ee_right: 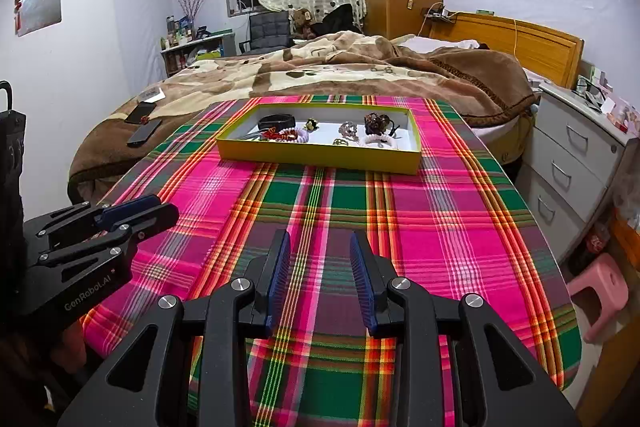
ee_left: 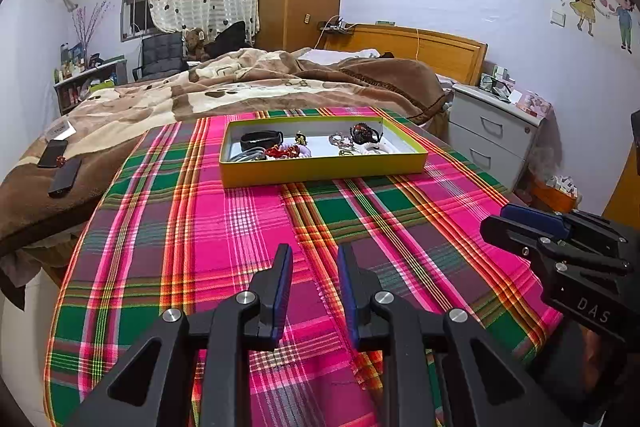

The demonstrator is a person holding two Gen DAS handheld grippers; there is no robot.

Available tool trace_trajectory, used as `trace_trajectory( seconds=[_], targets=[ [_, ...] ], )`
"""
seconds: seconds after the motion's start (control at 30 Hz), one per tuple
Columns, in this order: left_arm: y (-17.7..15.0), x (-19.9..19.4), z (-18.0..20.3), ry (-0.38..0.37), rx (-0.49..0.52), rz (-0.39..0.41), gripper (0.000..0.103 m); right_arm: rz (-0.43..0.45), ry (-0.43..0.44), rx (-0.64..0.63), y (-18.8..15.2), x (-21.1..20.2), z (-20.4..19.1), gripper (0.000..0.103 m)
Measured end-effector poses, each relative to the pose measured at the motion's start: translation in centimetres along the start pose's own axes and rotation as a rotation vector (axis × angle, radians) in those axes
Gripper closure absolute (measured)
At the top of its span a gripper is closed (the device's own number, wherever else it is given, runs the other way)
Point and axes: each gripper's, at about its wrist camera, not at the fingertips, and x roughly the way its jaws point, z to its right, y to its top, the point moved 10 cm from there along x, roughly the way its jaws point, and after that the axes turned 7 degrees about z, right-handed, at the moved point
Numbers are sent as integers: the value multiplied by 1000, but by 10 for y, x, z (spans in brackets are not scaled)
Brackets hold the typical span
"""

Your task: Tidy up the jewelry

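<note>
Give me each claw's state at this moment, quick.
Left claw: open, holding nothing, above the plaid tablecloth.
Right claw: open, holding nothing, short of the yellow jewelry tray.

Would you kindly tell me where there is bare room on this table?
The plaid cloth between the yellow tray and both open claws, left and right, lies bare. The tray itself is crowded with jewelry.

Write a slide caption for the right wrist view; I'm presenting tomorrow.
Open right gripper over plaid tablecloth, facing a yellow jewelry tray.
</note>
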Motion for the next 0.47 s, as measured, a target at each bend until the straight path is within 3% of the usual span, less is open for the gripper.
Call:
trace_trajectory(
  seconds=[0.47],
  targets=[
    [-1,-1,2,7,0,8,81,1,-1,-2,0,0,-1,71]
  ],
)
